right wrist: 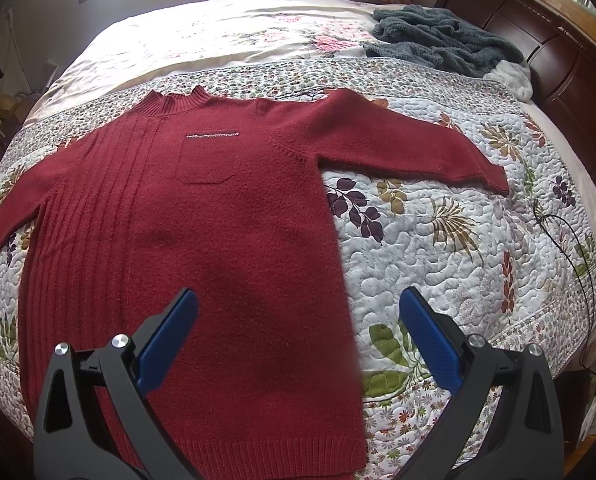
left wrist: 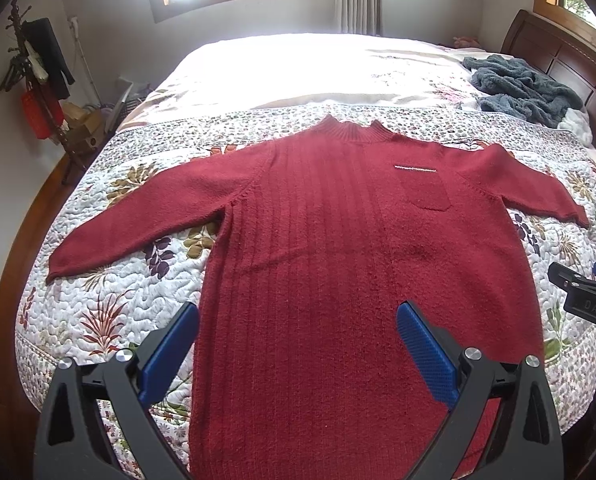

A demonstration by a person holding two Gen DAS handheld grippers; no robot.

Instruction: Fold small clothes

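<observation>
A dark red knit sweater (left wrist: 337, 240) lies flat and face up on the floral quilt (left wrist: 110, 304), both sleeves spread out, collar away from me, a chest pocket with a shiny trim on one side. The left gripper (left wrist: 298, 316) hovers open above its lower body, blue pads wide apart, holding nothing. In the right wrist view the same sweater (right wrist: 202, 232) fills the left half, hem near me. The right gripper (right wrist: 298, 304) is open over the sweater's right edge and the quilt (right wrist: 437, 248), empty. The right gripper's tip (left wrist: 585, 292) also shows at the left view's right edge.
A grey fleece blanket (right wrist: 437, 40) is bunched near the dark wooden headboard (right wrist: 557, 60) at the far right. A coat rack (left wrist: 38, 80) with hanging items and boxes stands left of the bed. A thin black cable (right wrist: 577, 248) runs over the quilt's right edge.
</observation>
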